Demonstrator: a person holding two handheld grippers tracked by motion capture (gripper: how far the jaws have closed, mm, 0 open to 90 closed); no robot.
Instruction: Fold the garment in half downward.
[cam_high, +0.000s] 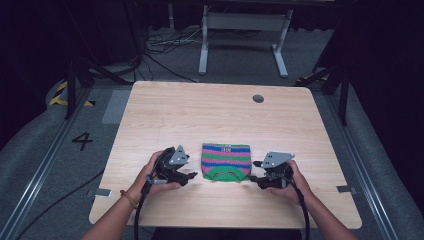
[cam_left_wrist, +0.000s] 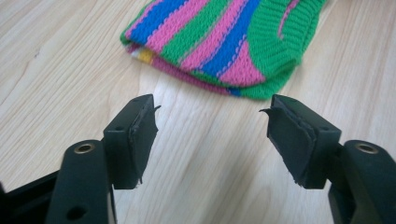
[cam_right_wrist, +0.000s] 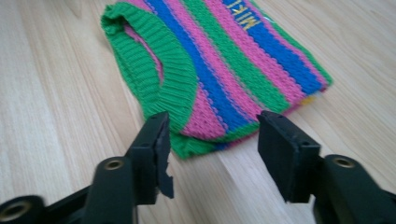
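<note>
Fingers (cam_left_wrist: 140, 135) of the left gripper (cam_high: 172, 167) stand wide apart and hold nothing; fingers (cam_right_wrist: 154, 144) of the right gripper (cam_high: 272, 172) are likewise spread and empty. Between the two grippers, at the near middle of the light wooden bench (cam_high: 200, 110), lies the folded knitted garment striped green, pink and blue (cam_high: 226, 161), flat, with its green ribbed band toward the near edge.

Hazards, judged from this position:
- Right fingers straddle the near right corner of the garment. Closing now is likely to catch the top layer alone, and the fold would open on lifting.
- Left fingers stand short of the cloth and may close on air.
- Uneven pulls would skew the fold.
</note>
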